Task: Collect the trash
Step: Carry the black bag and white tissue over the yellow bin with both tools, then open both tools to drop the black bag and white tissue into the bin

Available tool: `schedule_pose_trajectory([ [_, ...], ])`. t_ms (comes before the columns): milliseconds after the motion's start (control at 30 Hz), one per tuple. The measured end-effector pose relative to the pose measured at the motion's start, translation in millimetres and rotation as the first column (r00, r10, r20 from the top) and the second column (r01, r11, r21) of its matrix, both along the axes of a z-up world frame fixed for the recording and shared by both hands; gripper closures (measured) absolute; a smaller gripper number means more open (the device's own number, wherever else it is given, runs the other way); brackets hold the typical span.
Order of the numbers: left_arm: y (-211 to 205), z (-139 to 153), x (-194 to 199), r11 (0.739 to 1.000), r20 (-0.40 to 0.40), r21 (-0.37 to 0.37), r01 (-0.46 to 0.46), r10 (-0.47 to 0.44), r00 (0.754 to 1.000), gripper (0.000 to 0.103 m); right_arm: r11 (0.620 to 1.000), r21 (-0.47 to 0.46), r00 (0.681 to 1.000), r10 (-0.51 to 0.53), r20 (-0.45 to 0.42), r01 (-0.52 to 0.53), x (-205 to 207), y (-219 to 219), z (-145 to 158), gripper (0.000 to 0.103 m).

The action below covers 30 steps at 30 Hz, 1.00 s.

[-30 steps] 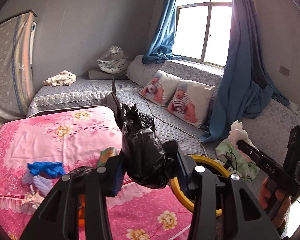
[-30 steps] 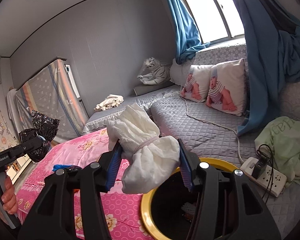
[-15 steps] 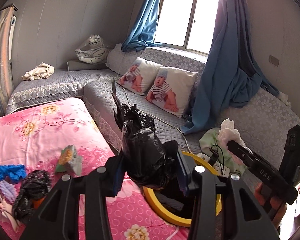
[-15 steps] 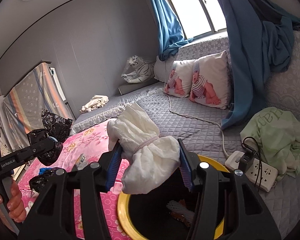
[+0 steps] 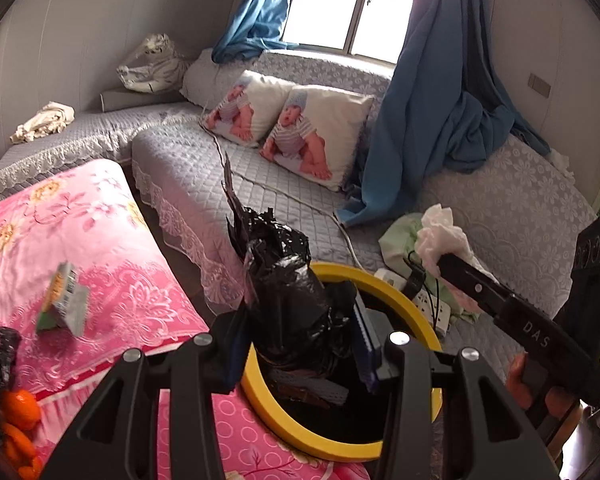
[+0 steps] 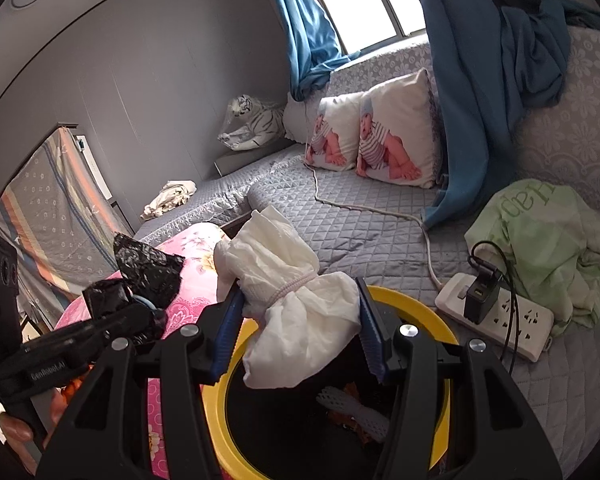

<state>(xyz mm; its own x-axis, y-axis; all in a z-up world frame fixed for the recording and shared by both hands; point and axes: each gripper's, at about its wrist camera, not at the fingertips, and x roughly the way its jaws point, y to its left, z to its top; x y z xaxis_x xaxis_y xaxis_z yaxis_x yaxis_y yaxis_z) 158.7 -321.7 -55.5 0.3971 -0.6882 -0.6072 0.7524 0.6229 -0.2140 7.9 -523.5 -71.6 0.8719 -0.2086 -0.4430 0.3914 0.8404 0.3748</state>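
Both grippers are hanging over the yellow-rimmed bin (image 6: 440, 312), the left gripper (image 5: 300, 344) pinching a black bag (image 5: 288, 292) and the right gripper (image 6: 300, 332) a white wad (image 6: 296, 320), seemingly poised for dropping them in.

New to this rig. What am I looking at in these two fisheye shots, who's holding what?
No robot here: a person carries a handheld two-finger gripper in each hand, each with a camera looking along its jaws. One picture is from the left gripper, whose jaws are shut on a crumpled black plastic bag. The other is from the right gripper, shut on a white wad of crumpled paper. Each gripper also shows at the edge of the other's view. Both hang over a yellow-rimmed bin beside a pink blanket, where a small packet and oranges lie. Behind is a grey couch with a power strip.
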Motion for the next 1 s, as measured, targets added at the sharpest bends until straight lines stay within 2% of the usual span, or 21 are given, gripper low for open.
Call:
schedule_pose_trajectory([
  [367, -24, -41, 2, 0.997, -0.072, 0.074, 0.036, -0.031, 0.997, 0.062, 0.997, 0.081, 0.998, -0.008, -0.055, 0.013, 13, -22, -31, 0.053],
  [600, -28, -42, -1, 0.996, -0.088, 0.063, 0.057, -0.052, 0.995, 0.060, 0.995, 0.096, 0.998, -0.024, -0.055, 0.029, 13, -28, -35, 0.049],
  [667, -27, -41, 0, 0.997, -0.096, 0.054, 0.053, -0.048, 0.994, 0.051, 0.994, 0.105, 0.998, -0.033, -0.050, 0.039, 11, -30, -35, 0.044],
  [833, -19, -38, 3, 0.999, -0.097, 0.035, 0.029, -0.025, 0.995, 0.033, 0.990, 0.120, 0.997, -0.063, -0.048, 0.069, 8, -36, -35, 0.041],
  [1000, -12, -32, 7, 1.000, -0.094, 0.019, 0.009, -0.007, 0.996, 0.033, 0.991, 0.117, 0.997, -0.069, -0.034, 0.072, 4, -37, -31, 0.037],
])
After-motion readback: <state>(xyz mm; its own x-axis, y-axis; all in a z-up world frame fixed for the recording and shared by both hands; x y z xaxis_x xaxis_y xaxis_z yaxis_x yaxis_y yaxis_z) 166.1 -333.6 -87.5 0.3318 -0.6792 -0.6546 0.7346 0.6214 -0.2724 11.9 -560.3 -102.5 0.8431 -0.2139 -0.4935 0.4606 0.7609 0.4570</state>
